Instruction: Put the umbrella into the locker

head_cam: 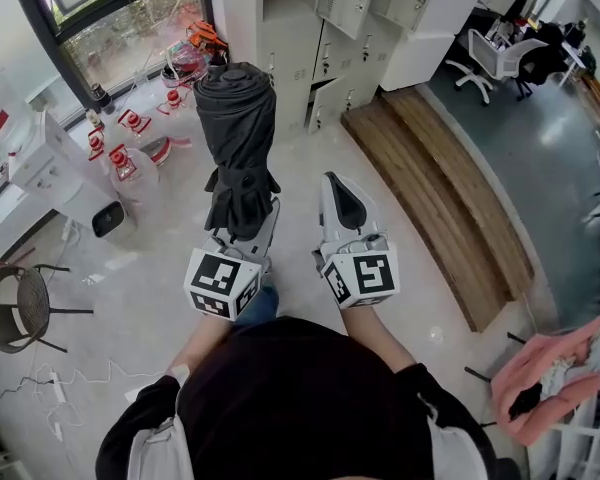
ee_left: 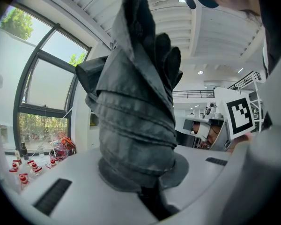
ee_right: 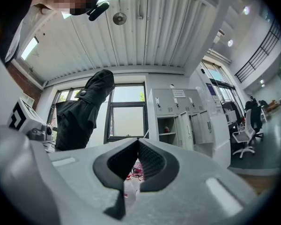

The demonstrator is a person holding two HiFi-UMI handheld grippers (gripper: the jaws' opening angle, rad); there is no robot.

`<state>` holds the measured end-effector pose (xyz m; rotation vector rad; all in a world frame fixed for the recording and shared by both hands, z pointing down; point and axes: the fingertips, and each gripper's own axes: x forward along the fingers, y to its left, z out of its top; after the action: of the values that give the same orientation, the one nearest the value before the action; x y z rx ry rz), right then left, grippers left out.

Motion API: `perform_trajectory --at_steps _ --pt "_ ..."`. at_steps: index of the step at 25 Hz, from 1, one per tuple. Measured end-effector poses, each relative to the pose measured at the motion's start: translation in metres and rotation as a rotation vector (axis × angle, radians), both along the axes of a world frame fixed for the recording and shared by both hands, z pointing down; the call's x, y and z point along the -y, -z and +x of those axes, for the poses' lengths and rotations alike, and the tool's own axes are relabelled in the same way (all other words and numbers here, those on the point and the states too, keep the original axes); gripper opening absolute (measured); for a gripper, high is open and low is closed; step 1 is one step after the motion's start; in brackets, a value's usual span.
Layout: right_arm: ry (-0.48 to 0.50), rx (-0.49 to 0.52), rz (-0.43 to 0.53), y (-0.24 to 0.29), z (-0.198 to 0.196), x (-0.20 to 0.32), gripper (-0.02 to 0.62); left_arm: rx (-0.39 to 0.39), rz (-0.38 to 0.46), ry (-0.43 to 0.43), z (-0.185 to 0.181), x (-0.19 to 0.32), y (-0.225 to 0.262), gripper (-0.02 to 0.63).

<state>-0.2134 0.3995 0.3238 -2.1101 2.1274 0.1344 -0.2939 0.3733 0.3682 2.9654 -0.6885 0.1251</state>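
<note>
- We found the left gripper (head_cam: pixel 244 236) closed on the lower end of the umbrella (head_cam: pixel 237 138). In the left gripper view its jaws clamped the dark stem just below the bunched fabric (ee_left: pixel 136 121).
- The umbrella was black and folded. It stood up out of the left gripper, its top leaning slightly away from the person.
- We recorded the right gripper (head_cam: pixel 342 206) just beside the left one and apart from the umbrella. In the right gripper view its jaws (ee_right: pixel 136 161) met at the tips with nothing between them; only the floor showed through the hollow of the pads.
- From the right gripper view the umbrella (ee_right: pixel 79 111) stood to the left of that gripper, in front of the window (ee_right: pixel 126 114).
- The lockers (head_cam: pixel 365 28) stood against the far wall, well apart from both grippers. The umbrella was not in any of them.
- In the right gripper view one locker compartment (ee_right: pixel 166 125) was open, with a small red item on its shelf; we could not identify that item.
- Both grippers were held out in front of the person's dark top (head_cam: pixel 300 398), over a pale floor (head_cam: pixel 160 298).
- Other items noted: a wooden platform (head_cam: pixel 450 198) to the right, an office chair (head_cam: pixel 495 63) beyond it, a pink garment (head_cam: pixel 550 373) at lower right, a round dark chair (head_cam: pixel 15 308) at left, and red-and-white objects (head_cam: pixel 120 138) on the floor under the window.
</note>
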Motion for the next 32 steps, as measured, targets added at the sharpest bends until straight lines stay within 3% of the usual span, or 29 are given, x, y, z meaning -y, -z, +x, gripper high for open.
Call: perform_trajectory --at_steps 7,21,32 --pt "-0.013 -0.016 0.002 -0.006 0.028 0.056 0.003 -0.022 -0.007 -0.015 0.031 0.061 -0.007 0.035" --pt "-0.07 -0.014 0.023 0.01 0.092 0.227 0.003 -0.029 0.02 -0.087 0.098 0.232 0.004 0.035" --pt "-0.103 0.022 -0.018 -0.01 0.119 0.28 0.003 0.011 -0.04 -0.13 0.123 0.281 -0.021 0.035"
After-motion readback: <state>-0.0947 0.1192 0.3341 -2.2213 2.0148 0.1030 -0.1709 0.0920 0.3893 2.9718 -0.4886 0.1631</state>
